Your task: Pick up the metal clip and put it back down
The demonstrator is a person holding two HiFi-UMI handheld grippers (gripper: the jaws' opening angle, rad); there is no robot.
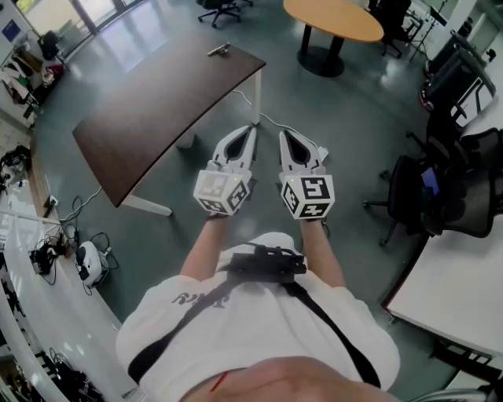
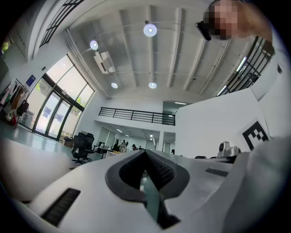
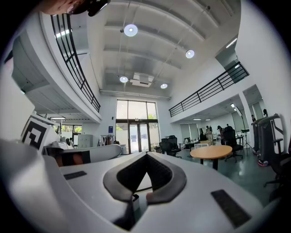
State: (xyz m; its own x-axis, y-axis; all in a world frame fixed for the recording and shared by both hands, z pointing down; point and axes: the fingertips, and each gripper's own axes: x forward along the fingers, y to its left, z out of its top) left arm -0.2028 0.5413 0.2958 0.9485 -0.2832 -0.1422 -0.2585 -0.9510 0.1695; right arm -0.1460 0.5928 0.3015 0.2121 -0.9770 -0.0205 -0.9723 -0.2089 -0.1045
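The metal clip (image 1: 219,51) lies near the far edge of a dark brown table (image 1: 157,110), well ahead of both grippers. I hold the two grippers side by side at chest height over the floor, short of the table. The left gripper (image 1: 251,130) is shut, its jaws meeting at the tip with nothing between them. The right gripper (image 1: 284,135) is shut and empty too. Both gripper views tilt upward at the ceiling and the hall: the left gripper (image 2: 145,153) and the right gripper (image 3: 146,154) show only their closed pads. The clip appears in neither gripper view.
A round orange table (image 1: 334,17) stands at the back right. Black office chairs (image 1: 440,188) and a white desk (image 1: 456,290) fill the right side. Cables and a white device (image 1: 90,263) lie on the floor at the left. A white cable (image 1: 267,119) runs past the table leg.
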